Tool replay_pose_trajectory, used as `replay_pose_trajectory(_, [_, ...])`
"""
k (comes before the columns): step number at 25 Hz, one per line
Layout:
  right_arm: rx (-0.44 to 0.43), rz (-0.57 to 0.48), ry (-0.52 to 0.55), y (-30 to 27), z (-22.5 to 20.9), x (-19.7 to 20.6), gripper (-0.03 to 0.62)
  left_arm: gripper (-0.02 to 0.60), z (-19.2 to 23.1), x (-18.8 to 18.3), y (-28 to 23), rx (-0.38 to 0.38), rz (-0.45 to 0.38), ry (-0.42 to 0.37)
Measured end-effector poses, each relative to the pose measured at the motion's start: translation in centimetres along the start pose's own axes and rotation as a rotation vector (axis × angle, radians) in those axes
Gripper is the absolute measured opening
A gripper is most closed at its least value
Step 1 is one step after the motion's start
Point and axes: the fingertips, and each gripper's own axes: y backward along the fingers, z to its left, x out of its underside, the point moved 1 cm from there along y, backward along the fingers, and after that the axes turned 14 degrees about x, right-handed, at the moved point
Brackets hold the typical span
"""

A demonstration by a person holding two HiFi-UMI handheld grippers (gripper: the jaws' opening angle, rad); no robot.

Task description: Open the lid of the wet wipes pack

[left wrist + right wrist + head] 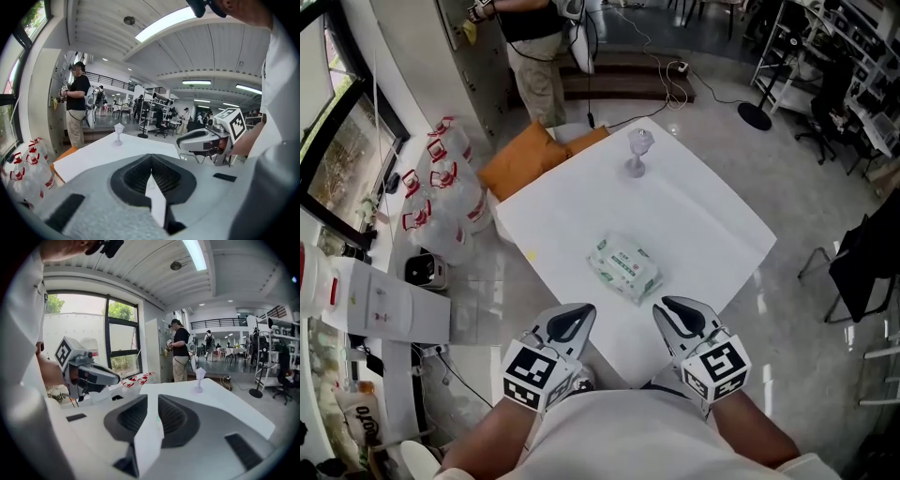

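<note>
The pack (623, 267) lies on the desk (703, 202), just ahead of the closed left tongs (574, 317) and the slightly parted right tongs (675, 312), both empty; unless 1 pins it, prying it open may just drag it along.

The head view looks steeply down from above the person's chest onto the white bench (712, 234), with the left claw (584, 311) and right claw (662, 306) close under the lens at the lower edge. Each gripper view rides low just behind its own claw and faces across the bench top, the other claw close at its inner side. All three share the bench, the small stemmed figure (638, 152) near its far corner and the standing person (534, 56) beyond.
</note>
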Motion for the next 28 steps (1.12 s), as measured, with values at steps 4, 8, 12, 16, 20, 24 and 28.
replay_pose_trajectory(4, [0.011,0.022,0.069,-0.6,0.0,0.7,0.089,0.008,0.1,0.4,0.1,-0.009,0.006,0.011])
replay_pose_trajectory(8, [-0.008,0.046,0.078,-1.2,0.3,1.5,0.087,0.008,0.5,0.8,0.3,-0.023,0.007,0.020])
replay_pose_trajectory(12, [-0.006,0.071,0.084,-2.1,0.1,2.3,0.087,0.008,0.8,1.1,0.7,-0.039,0.005,0.028])
replay_pose_trajectory(16, [-0.014,0.119,0.091,-4.4,-0.1,3.9,0.084,0.008,1.3,2.3,0.9,-0.061,0.020,0.048])
replay_pose_trajectory(20, [-0.026,0.158,0.127,-8.0,0.3,5.6,0.083,0.008,1.6,3.7,1.4,-0.078,0.038,0.073])
replay_pose_trajectory(24, [-0.031,0.202,0.188,-11.7,0.7,7.5,0.084,0.008,1.7,4.4,2.1,-0.100,0.043,0.092])
replay_pose_trajectory(28, [-0.035,0.264,0.246,-14.9,0.8,9.1,0.087,0.008,2.4,4.9,3.1,-0.136,0.045,0.113])
